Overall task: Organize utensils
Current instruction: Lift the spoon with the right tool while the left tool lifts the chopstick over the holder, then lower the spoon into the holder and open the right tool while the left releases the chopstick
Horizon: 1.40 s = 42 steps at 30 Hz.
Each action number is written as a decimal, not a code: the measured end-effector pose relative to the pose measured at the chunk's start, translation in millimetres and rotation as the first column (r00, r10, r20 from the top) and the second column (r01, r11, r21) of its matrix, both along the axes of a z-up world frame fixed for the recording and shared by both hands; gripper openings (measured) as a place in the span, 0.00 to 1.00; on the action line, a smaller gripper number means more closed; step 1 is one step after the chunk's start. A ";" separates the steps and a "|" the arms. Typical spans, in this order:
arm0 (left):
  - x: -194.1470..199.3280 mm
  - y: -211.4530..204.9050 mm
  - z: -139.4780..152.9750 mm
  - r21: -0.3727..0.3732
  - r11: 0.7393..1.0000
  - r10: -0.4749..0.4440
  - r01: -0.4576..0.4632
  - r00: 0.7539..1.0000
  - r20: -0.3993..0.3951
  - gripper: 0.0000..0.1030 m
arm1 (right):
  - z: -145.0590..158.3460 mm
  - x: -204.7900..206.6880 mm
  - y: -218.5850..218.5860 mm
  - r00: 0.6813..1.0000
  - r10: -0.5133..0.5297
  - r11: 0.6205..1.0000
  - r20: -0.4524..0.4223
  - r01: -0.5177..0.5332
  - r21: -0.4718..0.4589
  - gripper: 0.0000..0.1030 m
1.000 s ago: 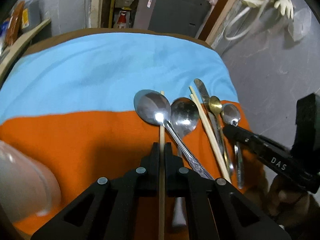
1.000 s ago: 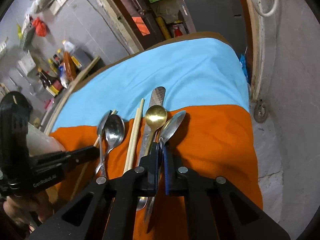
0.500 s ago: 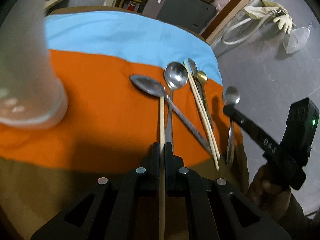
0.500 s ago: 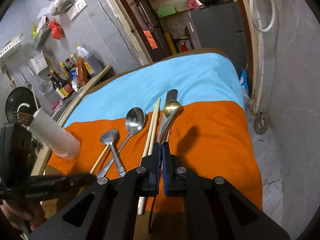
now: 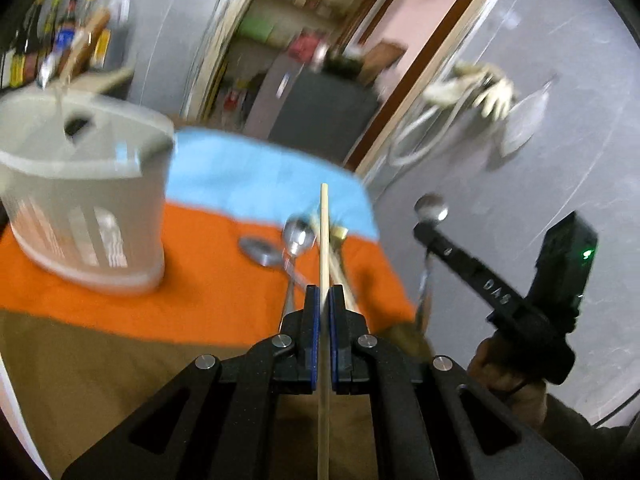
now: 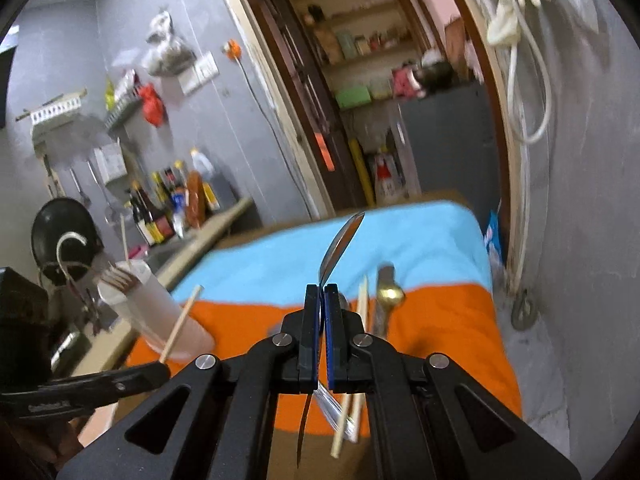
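Wooden chopstick (image 5: 324, 240) clamped in left gripper (image 5: 324, 300), shiny steel spoon (image 6: 340, 246) pinched in right gripper (image 6: 321, 300)

Four spoons (image 5: 298, 236), three chopsticks (image 5: 324, 240), one holder (image 5: 80, 184).

A home kitchen: sauce bottles (image 6: 160, 208) on a counter, hanging pan (image 6: 64, 236), pantry shelves (image 6: 360, 52).

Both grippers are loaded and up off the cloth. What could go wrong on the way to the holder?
1. The left gripper pinches the thin wooden chopstick mid-length; it could pivot or slip.
2. The right gripper holds the silver metal spoon edge-on by its handle; it may twist loose.
3. The tall pale slotted plastic utensil holder already holds utensils; a long chopstick could snag there.
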<state>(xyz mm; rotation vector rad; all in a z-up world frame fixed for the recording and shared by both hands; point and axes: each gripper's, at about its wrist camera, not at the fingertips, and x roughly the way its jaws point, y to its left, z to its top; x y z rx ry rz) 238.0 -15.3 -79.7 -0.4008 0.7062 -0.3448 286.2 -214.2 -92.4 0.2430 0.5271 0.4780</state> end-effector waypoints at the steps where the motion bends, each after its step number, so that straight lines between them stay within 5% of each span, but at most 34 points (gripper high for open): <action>1: -1.6 0.6 4.9 0.001 1.000 0.005 -0.005 1.000 0.024 0.02 | 4.9 -1.4 1.1 1.000 -0.002 1.000 0.013 0.002 0.006 0.01; 6: 1.7 29.2 39.7 -0.015 0.998 0.067 -0.066 0.989 0.134 0.02 | 38.4 -2.7 22.3 0.994 0.020 0.998 0.105 -0.026 0.054 0.01; 14: 18.8 119.4 80.9 -0.085 0.970 0.242 -0.227 0.931 0.273 0.02 | 85.5 1.9 89.1 0.961 0.084 0.977 0.264 -0.131 0.166 0.01; 23: 37.0 238.0 68.2 -0.185 0.913 0.406 -0.363 0.840 0.360 0.02 | 102.9 -2.0 163.3 0.933 0.020 0.950 0.359 -0.130 0.285 0.01; 31: 50.9 269.4 40.9 -0.245 0.891 0.452 -0.382 0.797 0.400 0.02 | 77.7 -12.4 211.4 0.904 -0.034 0.981 0.427 -0.052 0.188 0.01; 42: 41.0 241.8 16.9 -0.139 0.908 0.411 -0.395 0.773 0.484 0.02 | 30.9 -15.1 240.7 0.893 0.032 0.999 0.449 -0.015 -0.040 0.01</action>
